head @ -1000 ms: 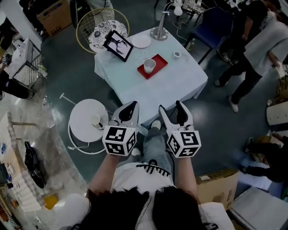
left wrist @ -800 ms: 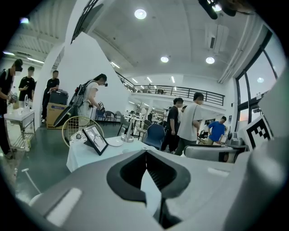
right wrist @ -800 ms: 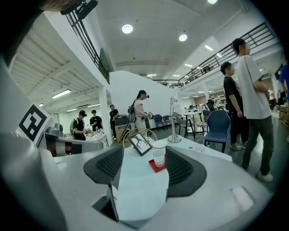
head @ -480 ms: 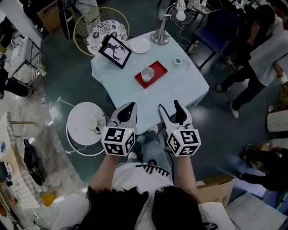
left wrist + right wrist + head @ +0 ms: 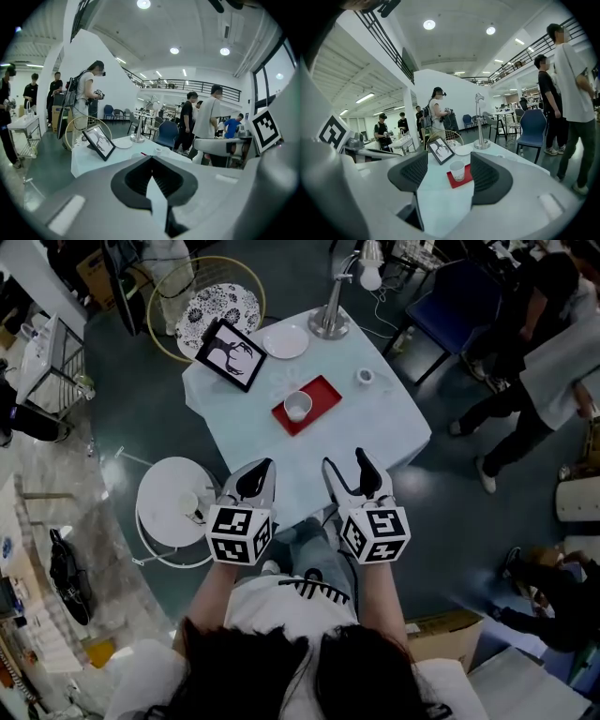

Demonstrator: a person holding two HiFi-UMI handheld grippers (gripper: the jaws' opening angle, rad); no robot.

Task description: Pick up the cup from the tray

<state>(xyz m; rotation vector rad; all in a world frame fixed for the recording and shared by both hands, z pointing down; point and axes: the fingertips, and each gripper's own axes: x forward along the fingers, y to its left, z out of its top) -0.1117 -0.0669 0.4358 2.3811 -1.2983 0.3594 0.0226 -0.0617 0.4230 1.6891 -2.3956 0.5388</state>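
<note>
A white paper cup (image 5: 298,406) stands upright on a red tray (image 5: 319,395) in the middle of a table with a pale blue cloth (image 5: 375,423). Both grippers hover at the table's near edge, short of the tray. My left gripper (image 5: 255,476) has its jaws together with nothing between them, as the left gripper view (image 5: 152,157) confirms. My right gripper (image 5: 345,467) is open and empty. In the right gripper view the cup (image 5: 457,170) and tray (image 5: 465,181) appear far ahead, framed between its pads (image 5: 487,176).
On the table stand a framed tree picture (image 5: 231,354), a white plate (image 5: 285,340), a lamp base (image 5: 330,322) and a small cup (image 5: 365,377). A round white side table (image 5: 176,498) is at the left, a blue chair (image 5: 448,296) and people (image 5: 553,343) at the right.
Both grippers have moved forward towards the table, and the table with the tray now lies nearer to them in the head view. The jaws look unchanged.
</note>
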